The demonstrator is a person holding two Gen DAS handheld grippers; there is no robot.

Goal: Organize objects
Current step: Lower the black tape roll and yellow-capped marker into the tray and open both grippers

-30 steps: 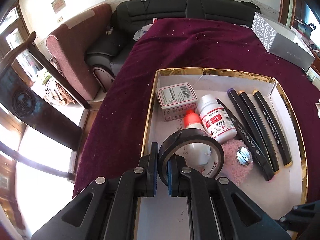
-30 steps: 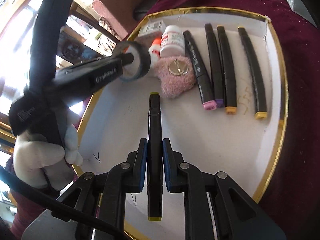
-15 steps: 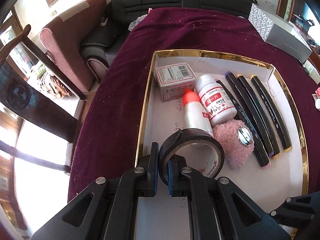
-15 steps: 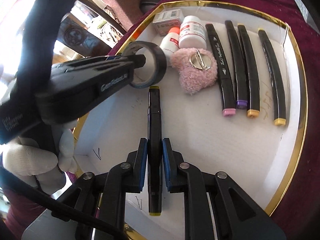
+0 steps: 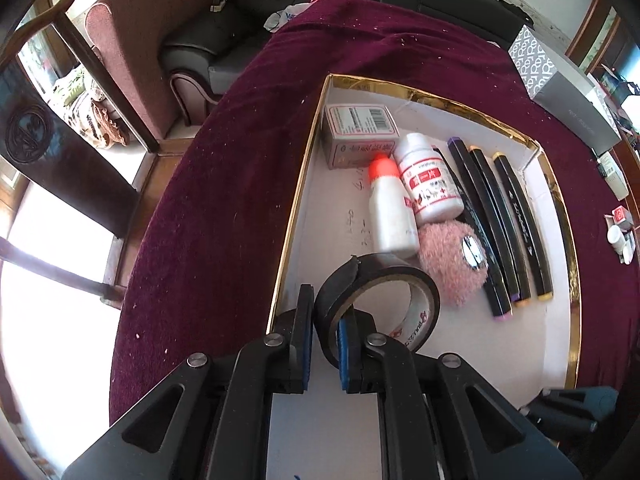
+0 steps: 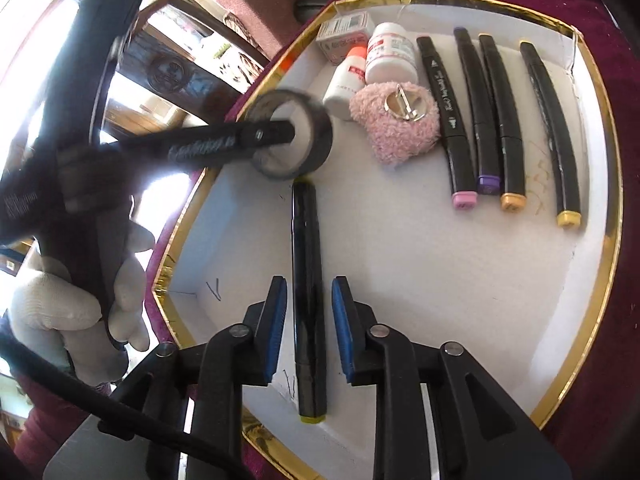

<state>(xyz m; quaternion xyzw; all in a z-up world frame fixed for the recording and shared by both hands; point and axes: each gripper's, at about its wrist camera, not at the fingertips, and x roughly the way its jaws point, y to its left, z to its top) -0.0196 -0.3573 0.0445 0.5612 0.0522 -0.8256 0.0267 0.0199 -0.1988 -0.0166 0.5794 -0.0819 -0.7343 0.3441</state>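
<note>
A white tray with a gold rim (image 6: 612, 200) lies on the maroon cloth. My right gripper (image 6: 309, 280) hangs low over it and its jaws are opening. A black marker with yellow ends (image 6: 306, 220) lies on the tray floor between the pads, and neither pad touches it. My left gripper (image 5: 328, 304) is shut on the wall of a black tape roll (image 5: 384, 268), low over the tray's left side. From the right wrist view, the tape roll (image 6: 320, 140) is blurred just beyond the marker's far tip.
Along the tray's far side lie a small box (image 5: 360, 120), an orange-capped bottle (image 5: 388, 216), a white pill bottle (image 5: 428, 184), a pink fluffy clip (image 5: 452, 264) and several markers (image 5: 500, 220). A grey patterned box (image 5: 560, 92) stands behind. A gloved hand (image 6: 60, 312) holds the left gripper.
The right jaws have come apart and let go of the yellow-ended marker, which now lies on the tray floor. The left gripper has tipped further down with the tape roll.
</note>
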